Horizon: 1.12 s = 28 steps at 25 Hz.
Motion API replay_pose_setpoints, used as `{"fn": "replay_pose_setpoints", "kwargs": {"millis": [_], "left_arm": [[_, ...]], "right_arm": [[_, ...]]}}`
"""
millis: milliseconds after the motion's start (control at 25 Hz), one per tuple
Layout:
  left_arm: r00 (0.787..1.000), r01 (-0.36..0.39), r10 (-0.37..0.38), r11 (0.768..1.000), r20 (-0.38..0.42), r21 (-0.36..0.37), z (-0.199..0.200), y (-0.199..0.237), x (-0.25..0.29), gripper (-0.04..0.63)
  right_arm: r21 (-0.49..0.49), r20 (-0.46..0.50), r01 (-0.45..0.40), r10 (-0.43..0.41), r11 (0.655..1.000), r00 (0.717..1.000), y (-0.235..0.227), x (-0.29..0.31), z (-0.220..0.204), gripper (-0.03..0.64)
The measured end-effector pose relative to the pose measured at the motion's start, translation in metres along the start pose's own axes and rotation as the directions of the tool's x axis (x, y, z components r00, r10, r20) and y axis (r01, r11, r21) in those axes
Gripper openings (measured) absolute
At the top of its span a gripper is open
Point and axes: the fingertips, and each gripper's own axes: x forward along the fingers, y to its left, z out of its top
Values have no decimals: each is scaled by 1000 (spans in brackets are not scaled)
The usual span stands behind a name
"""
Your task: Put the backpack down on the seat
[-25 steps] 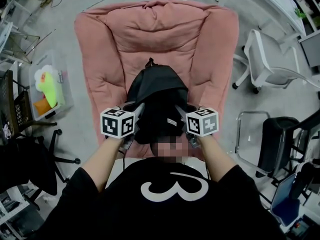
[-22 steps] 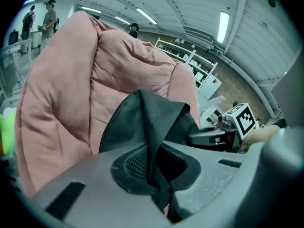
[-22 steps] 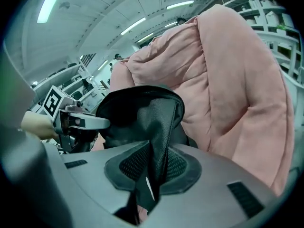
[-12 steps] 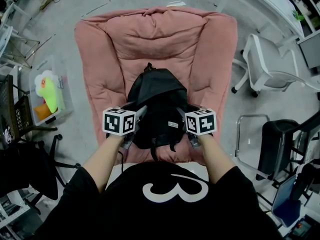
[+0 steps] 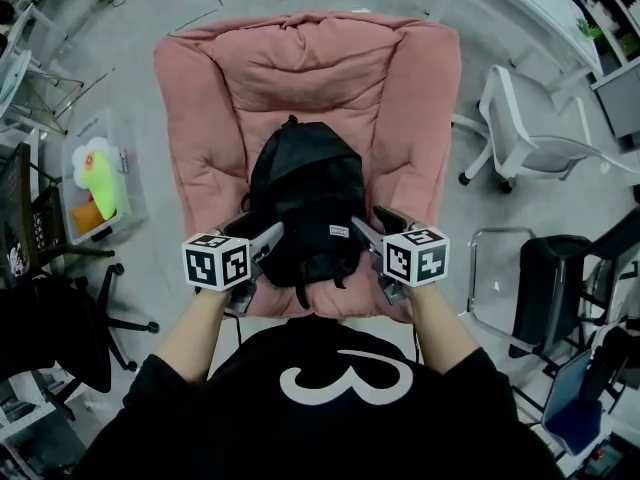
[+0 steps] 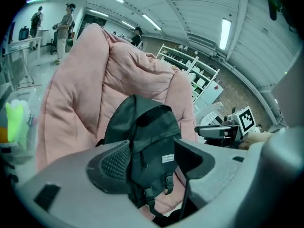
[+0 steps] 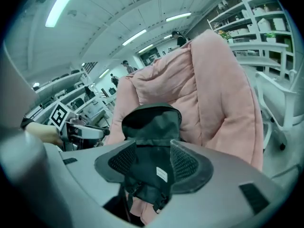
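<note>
The job looks all but done from where I stand. The black backpack (image 5: 305, 203) sits on the seat of the pink armchair (image 5: 210, 98). Its top leans against the backrest at the far side, and its straps and buckles trail over the near edge of the cushion. It rests on its own, with nothing holding it up.

Both pairs of jaws have just been opening, and they now stand wide apart. The left gripper (image 5: 262, 234) is just beside the near left corner of the bag. The right gripper (image 5: 372, 224) is just beside the near right corner. Each gripper's own view shows the backpack through the gap beyond its jaws, but neither pad presses on fabric or strap, so I judge both to be empty.

The person's forearms reach out from the near side, roughly parallel, one on each side of the bag. Both grippers point forward and slope downward toward the chair, with their marker cubes facing up.

What is left, I'd say, is only to draw the hands clear. The bag seems settled, though the loose straps hanging off the near edge could snag a jaw on the way out.
</note>
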Motion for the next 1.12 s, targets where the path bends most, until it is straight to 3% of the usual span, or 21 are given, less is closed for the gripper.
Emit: {"fn": "replay_pose_setpoints", "kwargs": {"millis": [280, 440, 560, 720, 880, 1120], "left_arm": [[991, 41, -38, 999, 130, -19, -3, -66, -69, 278], [977, 105, -106, 994, 185, 12, -8, -121, -101, 261], [964, 149, -152, 988, 216, 32, -14, -158, -126, 203], [930, 229, -242, 970, 275, 79, -16, -202, -165, 23], [892, 279, -320, 945, 319, 168, -12, -247, -198, 6], [872, 236, -327, 932, 364, 273, -21, -288, -233, 6]], "right_arm": [[-70, 41, -244, 247, 967, 968, 75, -72, 11, 216], [-132, 97, -310, 323, 942, 941, 105, -123, 16, 124], [-162, 145, -342, 365, 926, 920, 125, -160, 16, 35], [-195, 208, -376, 413, 906, 887, 155, -201, 16, 5], [-239, 226, -407, 458, 882, 860, 179, -236, 12, 3], [-315, 235, -419, 498, 852, 835, 210, -278, 1, 3]]}}
